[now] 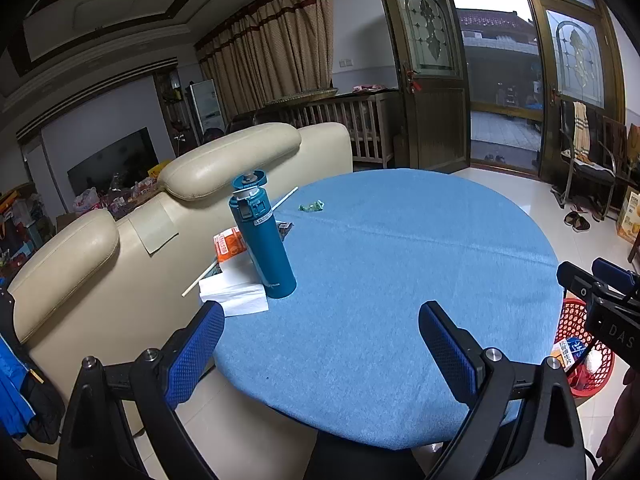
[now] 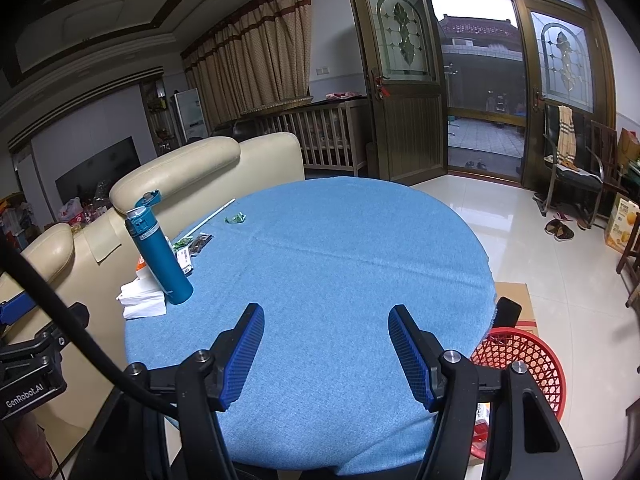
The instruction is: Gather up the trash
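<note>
While both held apart, empty:
grippers: left (image 1: 320,354), right (image 2: 326,354)
bottle (image 1: 262,236): one, far left
green wrapper (image 1: 311,206): one, far
straws (image 1: 285,199): two
basket (image 2: 520,364): one, near right

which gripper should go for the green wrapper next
Left, probably. The green wrapper and other litter lie on the table's far left by the teal flask, the left gripper's side. The right gripper, also open and empty, sits nearer the red basket.

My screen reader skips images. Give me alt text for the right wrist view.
Open right hand-held gripper hovers empty over a round blue-clothed table. A teal flask, tissues and wrappers lie far left; a red basket sits right.
</note>
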